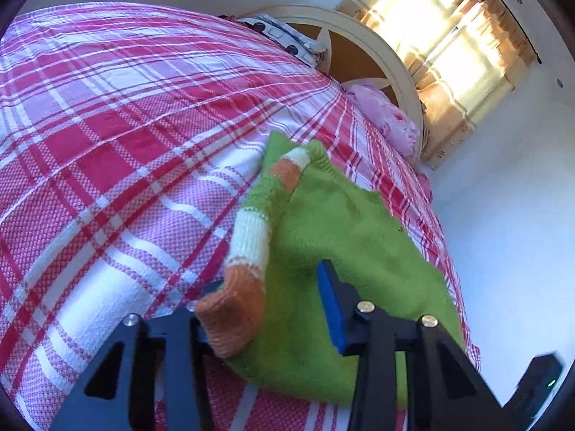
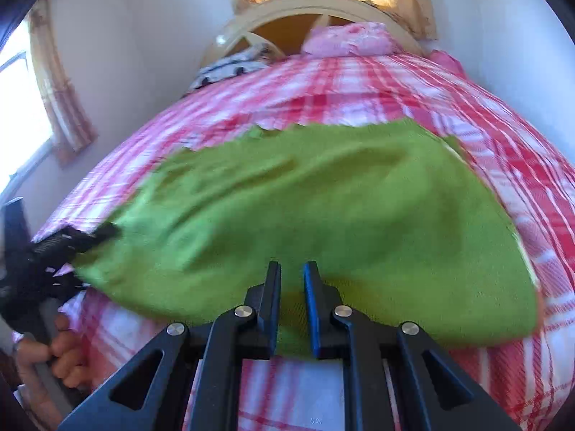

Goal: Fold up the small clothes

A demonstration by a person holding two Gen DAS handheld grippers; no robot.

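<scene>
Folding looks partly done: green sweater (image 2: pixel 323 208) lies on the plaid bedspread (image 1: pixel 107 125), sleeve folded across, left gripper (image 1: pixel 266 301) spread apart, right gripper (image 2: pixel 291 287) nearly closed pinching its hem

Bedspread (image 1: pixel 107 143) left of green sweater (image 1: pixel 341 244) lies open. Pink pillow (image 1: pixel 388 118) and headboard (image 1: pixel 377 54) apparently block the far end.

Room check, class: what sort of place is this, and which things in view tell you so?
Most likely a bedroom: a bed with a plaid cover, a curved headboard with pillows against it, and a curtained window.
</scene>
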